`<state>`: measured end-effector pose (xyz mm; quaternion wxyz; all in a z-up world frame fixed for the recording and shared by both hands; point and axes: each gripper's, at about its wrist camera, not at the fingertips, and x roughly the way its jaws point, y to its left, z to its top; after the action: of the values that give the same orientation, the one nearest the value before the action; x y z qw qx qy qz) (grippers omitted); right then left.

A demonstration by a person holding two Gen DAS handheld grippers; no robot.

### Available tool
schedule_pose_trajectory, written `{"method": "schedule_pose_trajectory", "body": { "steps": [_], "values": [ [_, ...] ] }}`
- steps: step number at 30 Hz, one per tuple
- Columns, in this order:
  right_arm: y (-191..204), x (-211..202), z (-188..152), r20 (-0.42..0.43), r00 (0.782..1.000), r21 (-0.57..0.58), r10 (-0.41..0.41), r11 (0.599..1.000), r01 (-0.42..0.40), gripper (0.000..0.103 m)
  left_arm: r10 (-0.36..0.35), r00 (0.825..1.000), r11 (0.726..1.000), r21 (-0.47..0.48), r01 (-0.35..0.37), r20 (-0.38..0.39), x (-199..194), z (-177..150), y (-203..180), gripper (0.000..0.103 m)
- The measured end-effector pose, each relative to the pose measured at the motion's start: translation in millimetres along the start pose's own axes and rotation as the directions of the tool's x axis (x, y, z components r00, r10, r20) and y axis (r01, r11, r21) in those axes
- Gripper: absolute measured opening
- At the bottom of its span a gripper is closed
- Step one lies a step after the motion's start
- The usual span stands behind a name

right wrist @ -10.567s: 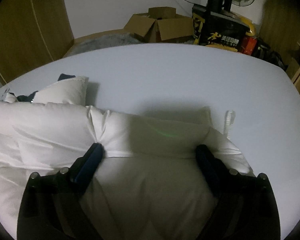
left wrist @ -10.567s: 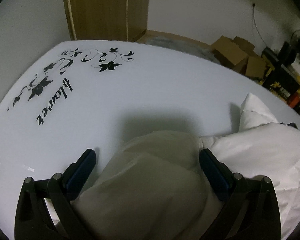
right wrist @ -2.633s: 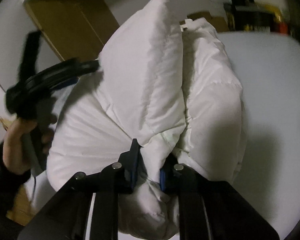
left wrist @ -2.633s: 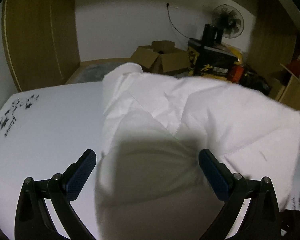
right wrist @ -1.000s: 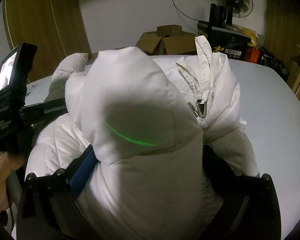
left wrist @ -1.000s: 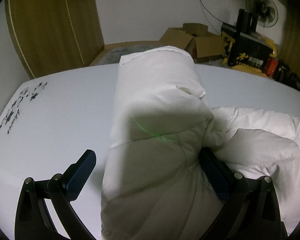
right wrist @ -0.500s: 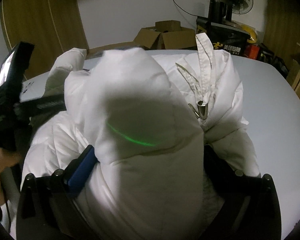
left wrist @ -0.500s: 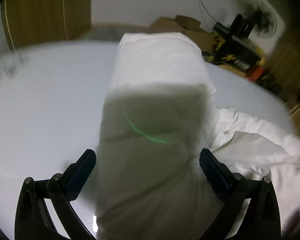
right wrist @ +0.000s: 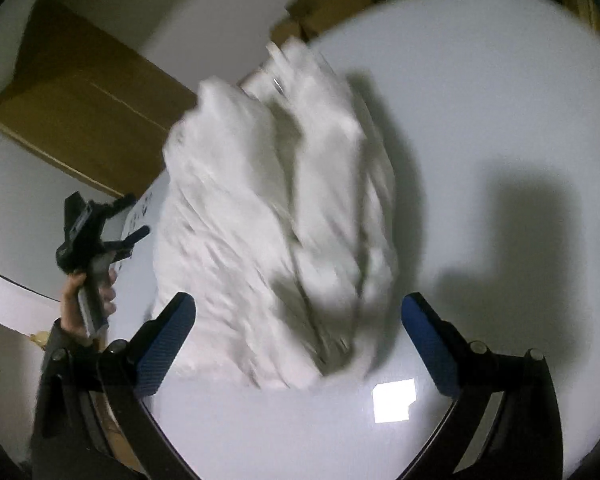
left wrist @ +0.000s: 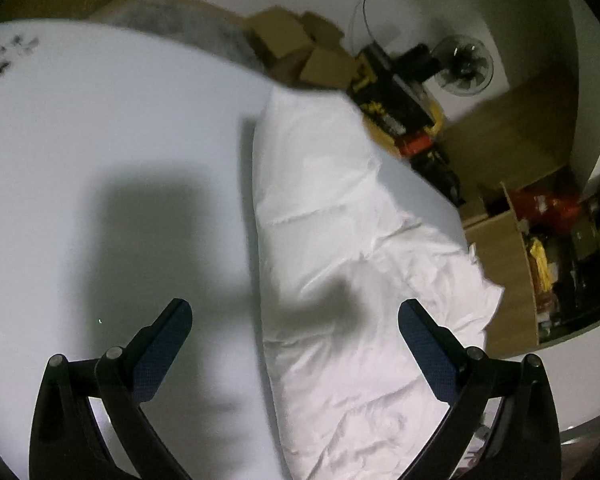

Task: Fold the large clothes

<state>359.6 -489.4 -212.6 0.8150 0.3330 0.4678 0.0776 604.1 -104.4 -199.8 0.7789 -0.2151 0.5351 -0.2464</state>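
A white puffy down jacket (left wrist: 340, 248) lies bunched on the white table (left wrist: 100, 140); it also shows, blurred, in the right wrist view (right wrist: 276, 216). My left gripper (left wrist: 296, 320) is open and empty, held above the table with the jacket's left edge between its fingers' lines of sight. My right gripper (right wrist: 298, 316) is open and empty, held back above the jacket's near end. The left gripper also appears from the side in the right wrist view (right wrist: 96, 228), in the person's hand.
The white table has a black flower print at its far left corner (left wrist: 8, 56). Beyond its far edge stand cardboard boxes (left wrist: 300, 52), a fan (left wrist: 466, 66), a black box and open shelves (left wrist: 540, 240). A wooden wardrobe (right wrist: 80, 100) stands at left.
Both grippers have pulled up and away from the jacket, which no longer sits between their fingers. The jacket now lies on the table. Both views swung quickly and are blurred.
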Motion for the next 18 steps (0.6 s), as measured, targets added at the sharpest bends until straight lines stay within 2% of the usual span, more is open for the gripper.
{"method": "schedule_pose_trajectory", "body": {
  "steps": [1,5,11,14,18],
  "values": [
    [-3,5,-3,-0.011,1.0,0.013,-0.006,1.0,0.007,0.102,0.006,1.0,1.0,0.013,-0.006,-0.002,8,1,-1,0.103],
    [-7,24,-11,-0.061,0.997,0.044,0.051,0.998,-0.048,0.102,-0.023,0.999,0.999,0.021,0.024,-0.041,34,2,-6,0.103],
    [-9,39,-6,-0.066,0.992,0.055,0.108,0.993,-0.105,0.103,-0.101,0.993,0.993,0.054,0.104,-0.054,60,16,-20,0.103],
    [-8,43,1,-0.065,0.988,0.07,0.139,0.988,-0.134,0.103,-0.084,0.994,0.994,0.066,0.088,-0.067,78,22,-27,0.103],
    [-3,46,6,-0.067,0.99,0.066,0.124,0.991,-0.12,0.103,-0.057,0.996,0.996,0.072,0.062,-0.063,91,26,-38,0.103]
  ]
}}
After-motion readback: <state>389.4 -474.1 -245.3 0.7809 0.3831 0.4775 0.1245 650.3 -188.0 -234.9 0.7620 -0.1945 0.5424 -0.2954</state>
